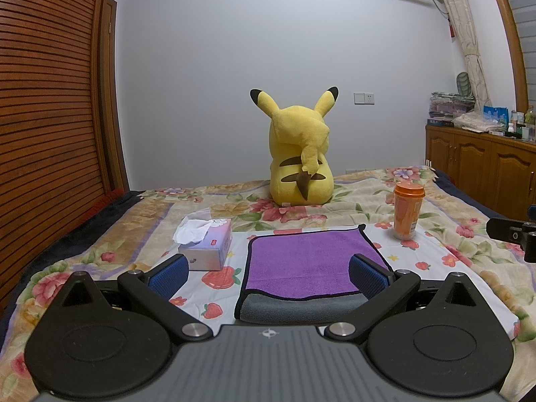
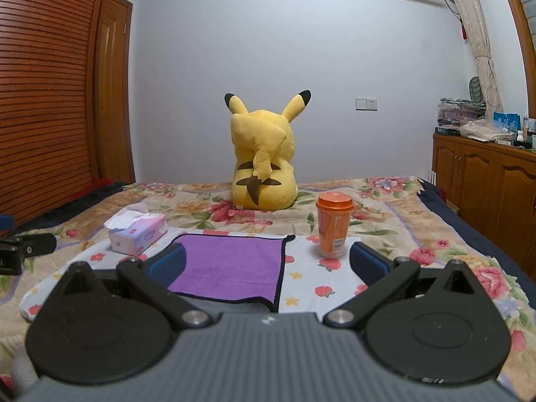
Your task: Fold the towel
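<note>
A purple towel point(image 1: 301, 261) with a black hem lies folded on the bed, its grey underside showing along the near edge. It also shows in the right wrist view point(image 2: 231, 268). My left gripper point(image 1: 268, 276) is open, held above and in front of the towel's near edge, touching nothing. My right gripper point(image 2: 268, 263) is open and empty, with the towel's right edge between its fingers in view. The blue pads point(image 1: 169, 276) point(image 2: 368, 264) are wide apart.
A tissue box point(image 1: 207, 244) point(image 2: 139, 232) sits left of the towel. An orange cup point(image 1: 407, 211) point(image 2: 335, 226) stands to its right. A yellow plush toy point(image 1: 299, 157) point(image 2: 263, 159) sits behind. A wooden cabinet point(image 1: 479, 160) stands at right.
</note>
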Tool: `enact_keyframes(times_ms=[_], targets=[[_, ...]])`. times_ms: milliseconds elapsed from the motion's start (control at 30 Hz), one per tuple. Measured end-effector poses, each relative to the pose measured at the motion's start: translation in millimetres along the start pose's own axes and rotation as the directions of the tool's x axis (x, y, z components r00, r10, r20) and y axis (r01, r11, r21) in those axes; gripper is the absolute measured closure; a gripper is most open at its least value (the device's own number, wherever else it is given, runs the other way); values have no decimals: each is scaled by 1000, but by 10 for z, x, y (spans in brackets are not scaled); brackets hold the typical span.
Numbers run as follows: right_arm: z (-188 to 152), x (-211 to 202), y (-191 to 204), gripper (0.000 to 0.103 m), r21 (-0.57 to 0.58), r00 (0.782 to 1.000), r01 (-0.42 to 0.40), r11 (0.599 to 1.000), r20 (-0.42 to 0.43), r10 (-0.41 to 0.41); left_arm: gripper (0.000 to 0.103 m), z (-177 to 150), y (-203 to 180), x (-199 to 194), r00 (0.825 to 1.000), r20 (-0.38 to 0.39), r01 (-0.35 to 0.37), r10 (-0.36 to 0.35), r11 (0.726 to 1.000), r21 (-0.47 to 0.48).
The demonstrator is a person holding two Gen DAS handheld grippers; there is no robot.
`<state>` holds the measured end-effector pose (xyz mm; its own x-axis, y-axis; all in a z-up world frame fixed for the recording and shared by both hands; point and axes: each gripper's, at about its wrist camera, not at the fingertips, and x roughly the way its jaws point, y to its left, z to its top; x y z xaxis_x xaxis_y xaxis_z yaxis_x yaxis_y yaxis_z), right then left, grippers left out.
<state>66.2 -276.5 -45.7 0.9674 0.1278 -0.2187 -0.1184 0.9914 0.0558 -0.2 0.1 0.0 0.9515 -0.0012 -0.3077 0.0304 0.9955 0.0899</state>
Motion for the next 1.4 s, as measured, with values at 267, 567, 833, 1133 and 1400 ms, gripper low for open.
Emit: enact_keyframes(times_ms=[267,567,833,1133,1400], targets=[[1,-3,-1,0,-2,1000,0,1000,0,0,0,0,-1,1,1000,0,0,0,1000,1],[-1,-5,-6,0,-2,1000,-1,1000,1,1,0,0,-1,0,1000,1,0,0,1000,1],[1,-8,-5,0,-3,1000,-1,1000,1,1,0,0,0,0,1000,0,0,0,1000,1],[13,33,-3,0,-5,1000,-9,1000,-14,9,0,26,14,50,999,-35,4,-3,1000,2],[15,185,33,0,-27,999,-12,1000,-36,11,0,41,57,215,996,-86,2,-3,1000,-5]])
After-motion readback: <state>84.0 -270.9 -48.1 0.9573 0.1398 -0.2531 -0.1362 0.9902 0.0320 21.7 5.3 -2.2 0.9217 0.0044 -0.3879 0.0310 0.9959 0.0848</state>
